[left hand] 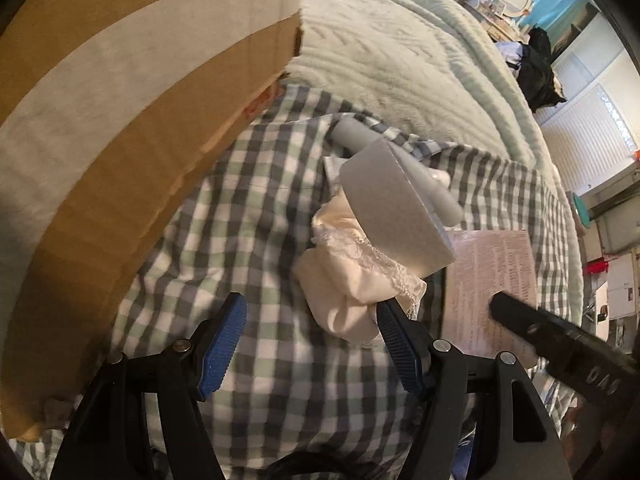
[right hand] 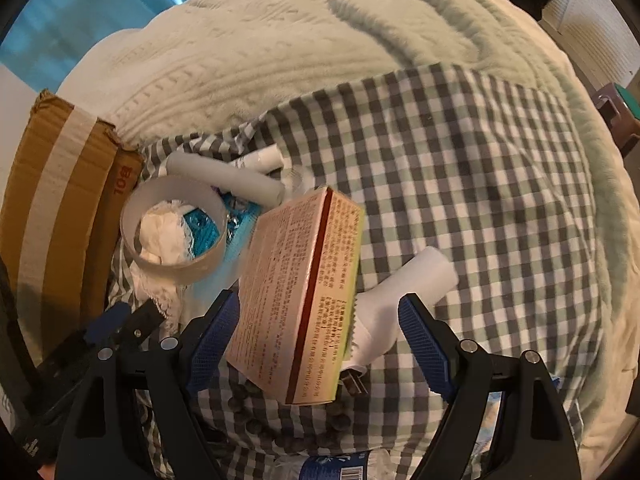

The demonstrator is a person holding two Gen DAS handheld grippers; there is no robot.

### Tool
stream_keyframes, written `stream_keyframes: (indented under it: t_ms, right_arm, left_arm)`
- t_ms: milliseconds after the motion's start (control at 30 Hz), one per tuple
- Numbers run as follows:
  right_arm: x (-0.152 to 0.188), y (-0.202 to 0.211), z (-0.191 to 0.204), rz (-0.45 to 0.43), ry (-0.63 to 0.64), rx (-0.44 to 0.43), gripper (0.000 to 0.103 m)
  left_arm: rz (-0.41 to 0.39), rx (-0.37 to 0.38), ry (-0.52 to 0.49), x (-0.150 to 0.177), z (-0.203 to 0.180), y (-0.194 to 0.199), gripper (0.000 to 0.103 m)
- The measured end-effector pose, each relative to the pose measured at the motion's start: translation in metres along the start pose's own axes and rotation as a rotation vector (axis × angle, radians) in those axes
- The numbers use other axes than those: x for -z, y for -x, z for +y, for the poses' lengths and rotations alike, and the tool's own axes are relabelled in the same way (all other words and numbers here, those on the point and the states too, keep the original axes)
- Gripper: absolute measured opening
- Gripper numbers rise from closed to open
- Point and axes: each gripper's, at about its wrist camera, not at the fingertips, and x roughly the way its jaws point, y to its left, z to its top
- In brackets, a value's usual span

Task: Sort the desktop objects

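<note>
A pile of small objects lies on a checked cloth [right hand: 460, 168] spread over a bed. In the right wrist view my right gripper [right hand: 316, 344] is open, its jaws on either side of a pink printed box [right hand: 296, 292]. A white plug adapter [right hand: 400, 292] lies under the box's right side. A tape roll [right hand: 172, 228] with white cloth inside lies to the left. In the left wrist view my left gripper [left hand: 310, 332] is open; its right fingertip touches a cream lace-trimmed cloth [left hand: 352, 284] below the tape roll [left hand: 396, 216]. The pink box [left hand: 492, 280] is at right.
A cardboard box [left hand: 132, 128] with a white tape band stands at the left, also in the right wrist view [right hand: 56, 208]. A white tube [right hand: 228, 176] lies behind the roll. Dark beads [right hand: 256, 412] and a bottle [right hand: 340, 466] lie near the bottom. A pale green blanket [right hand: 300, 40] covers the bed.
</note>
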Motion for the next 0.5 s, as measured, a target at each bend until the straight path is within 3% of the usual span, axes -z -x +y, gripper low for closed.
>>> stream_keyframes:
  t_ms: [67, 233, 500]
  right_arm:
    - [0.001, -0.003, 0.006, 0.017, 0.042, 0.005, 0.077]
    - [0.000, 0.003, 0.015, 0.010, 0.080, -0.014, 0.051]
    - [-0.002, 0.015, 0.020, -0.047, 0.077, -0.039, 0.037]
  left_arm:
    - [-0.001, -0.004, -0.010, 0.000, -0.002, -0.002, 0.070]
    - [-0.006, -0.031, -0.040, 0.003, -0.005, -0.008, 0.070]
    - [-0.052, 0.005, 0.014, -0.003, 0.006, 0.002, 0.067]
